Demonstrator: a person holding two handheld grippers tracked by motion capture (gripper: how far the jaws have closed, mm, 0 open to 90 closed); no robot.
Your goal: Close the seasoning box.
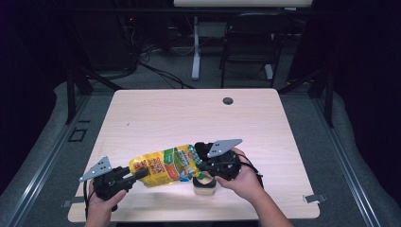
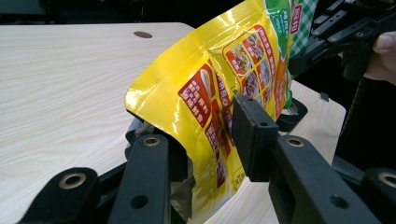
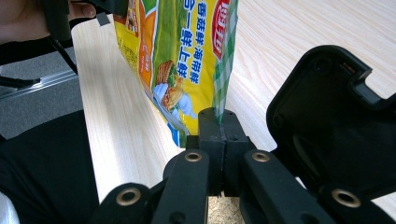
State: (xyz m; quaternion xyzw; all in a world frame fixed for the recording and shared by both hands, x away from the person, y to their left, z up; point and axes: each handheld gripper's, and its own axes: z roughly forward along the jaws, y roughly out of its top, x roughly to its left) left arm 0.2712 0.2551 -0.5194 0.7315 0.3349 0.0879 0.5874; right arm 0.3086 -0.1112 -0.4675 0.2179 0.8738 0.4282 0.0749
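A yellow snack bag with a green-checked top hangs level above the table's front edge, stretched between both grippers. My left gripper is shut on its lower end. In the left gripper view the jaws clamp the puffy yellow bag, whose silver lining shows beside the left jaw. My right gripper pinches the checked top edge. In the right gripper view its jaws meet tightly on that seam of the bag. The right gripper also shows at the top right of the left gripper view.
A small beige bowl with a dark rim sits on the table just under the right gripper. A black moulded piece sits close beside the right jaws; I cannot tell what it is. A cable hole marks the far side. A chair stands beyond the table.
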